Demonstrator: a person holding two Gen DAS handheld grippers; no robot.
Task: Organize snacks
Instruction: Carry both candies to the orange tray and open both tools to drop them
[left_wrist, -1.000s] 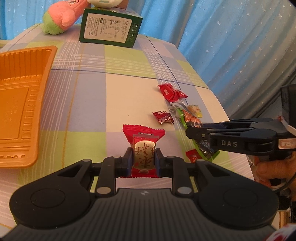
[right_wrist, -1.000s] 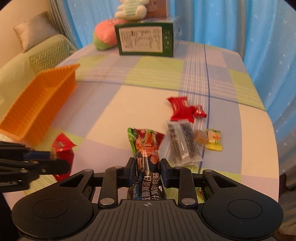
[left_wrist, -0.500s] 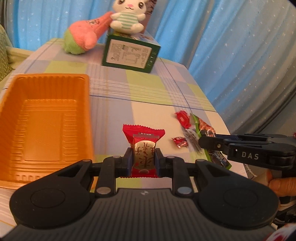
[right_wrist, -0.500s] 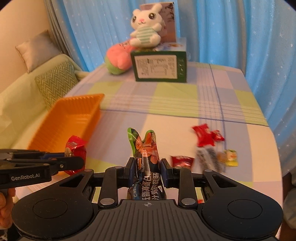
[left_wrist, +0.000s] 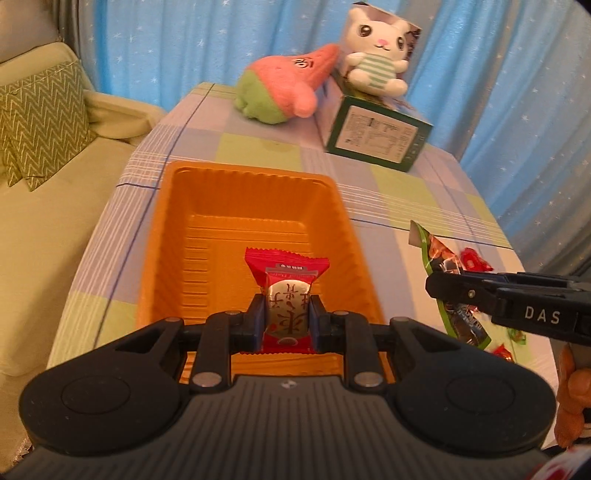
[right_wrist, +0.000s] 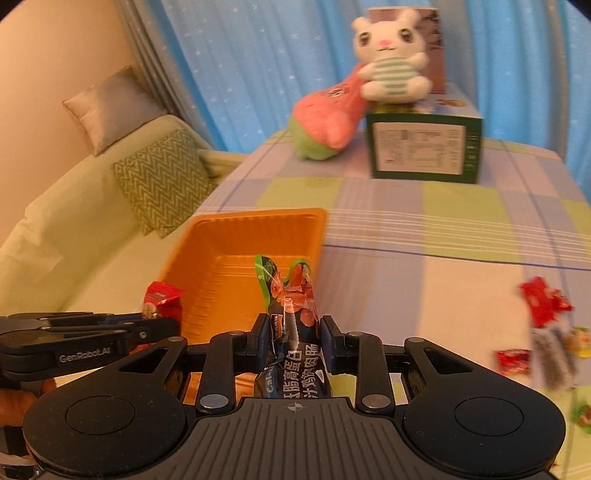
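My left gripper (left_wrist: 287, 319) is shut on a red snack packet (left_wrist: 286, 291) and holds it over the near end of the empty orange tray (left_wrist: 162, 236). My right gripper (right_wrist: 294, 338) is shut on a green and dark sausage pouch (right_wrist: 291, 314), just right of the tray (right_wrist: 207, 236). In the left wrist view the right gripper (left_wrist: 439, 286) and its pouch (left_wrist: 452, 291) hang beside the tray's right rim. In the right wrist view the left gripper (right_wrist: 166, 325) with the red packet (right_wrist: 162, 301) shows at the left.
Several small wrapped snacks (right_wrist: 543, 299) lie on the checked tablecloth at the right. A green box (left_wrist: 376, 134) with a white bunny toy (left_wrist: 376, 55) and a pink plush (left_wrist: 284, 88) stands at the table's far end. A sofa with cushions (left_wrist: 40, 122) is left of the table.
Both grippers have lifted their snacks off the table and swung left. The left gripper now hangs over the orange tray and the right gripper has come up beside it.
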